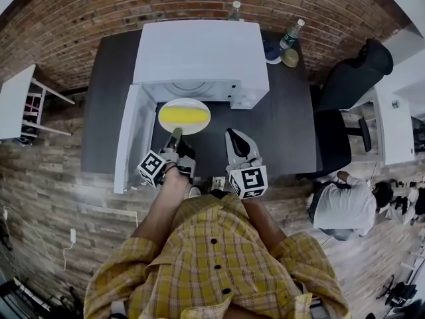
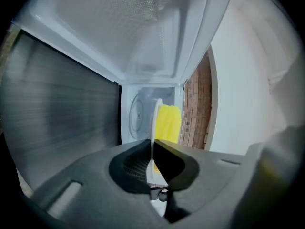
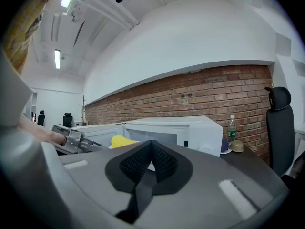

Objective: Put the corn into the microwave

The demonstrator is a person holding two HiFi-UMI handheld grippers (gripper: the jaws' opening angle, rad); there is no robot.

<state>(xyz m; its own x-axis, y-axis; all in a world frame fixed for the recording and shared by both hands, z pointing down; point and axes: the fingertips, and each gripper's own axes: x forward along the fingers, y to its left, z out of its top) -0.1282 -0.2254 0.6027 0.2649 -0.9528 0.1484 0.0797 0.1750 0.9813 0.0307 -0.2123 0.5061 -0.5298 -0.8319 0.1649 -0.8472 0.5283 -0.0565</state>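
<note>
My left gripper (image 1: 175, 133) is clamped on the near rim of a round white plate (image 1: 199, 126). In the left gripper view, the jaws of the left gripper (image 2: 152, 149) are pinched on the plate (image 2: 155, 116), which shows edge-on because the gripper is rolled sideways. The yellow corn cob (image 1: 184, 116) lies across the middle of the plate. In the left gripper view, the corn (image 2: 167, 123) shows past the jaws.

The plate is level at the open mouth of the boxy white microwave (image 1: 199, 52), mostly out in front of the opening. I can't tell how far its far edge is inside. The white microwave door (image 1: 129, 135) is swung wide open to the left. The cavity and its round turntable (image 2: 136, 113) sit beyond the plate.

My right gripper (image 1: 230, 135) is just right of the plate and not touching it. The jaws of the right gripper (image 3: 151, 151) are pressed together with nothing in them. The right gripper view also shows the microwave (image 3: 181, 130) and the corn (image 3: 121, 141).

The microwave stands on a dark grey table (image 1: 285, 125) against a red brick wall (image 1: 80, 18). A clear plastic bottle (image 1: 292, 33) is at the back right corner, and a black office chair (image 1: 345, 85) is to the right.
</note>
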